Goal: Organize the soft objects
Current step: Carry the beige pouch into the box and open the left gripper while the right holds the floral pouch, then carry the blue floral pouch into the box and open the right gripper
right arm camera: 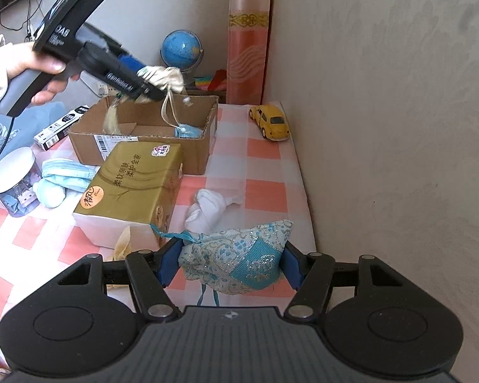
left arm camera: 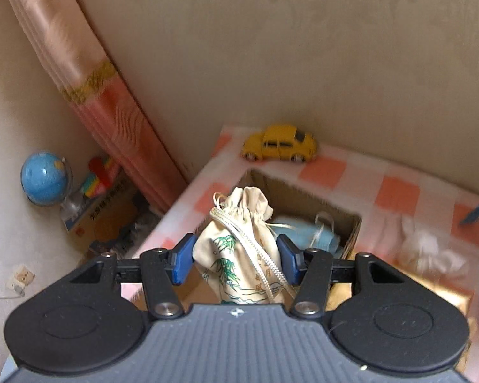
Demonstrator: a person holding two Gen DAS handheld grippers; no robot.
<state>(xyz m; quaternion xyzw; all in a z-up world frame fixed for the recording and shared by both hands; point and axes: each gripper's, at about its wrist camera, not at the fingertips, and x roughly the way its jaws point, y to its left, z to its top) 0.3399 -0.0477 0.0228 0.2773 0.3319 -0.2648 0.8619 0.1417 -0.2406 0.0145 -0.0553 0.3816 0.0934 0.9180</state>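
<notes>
Partly hidden in the cardboard box (left arm camera: 351, 223), a blue item (left arm camera: 316, 237) stays unidentifiable.

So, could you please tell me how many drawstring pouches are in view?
2: a cream bamboo-print pouch held in the left tongs above the cardboard box, and a blue brocade pouch in the right tongs. Others may be hidden.

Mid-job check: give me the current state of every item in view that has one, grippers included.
Left gripper: jaws shut on cream drawstring pouch, held above the box.
Right gripper: jaws shut on blue brocade pouch.
Cardboard box: open, a blue item inside.
Tissue pack: lying flat, beside the box.
White cloth: crumpled, loose on the table.
Face masks: loose, outside the box.
Lidded jar: upright, closed.
</notes>
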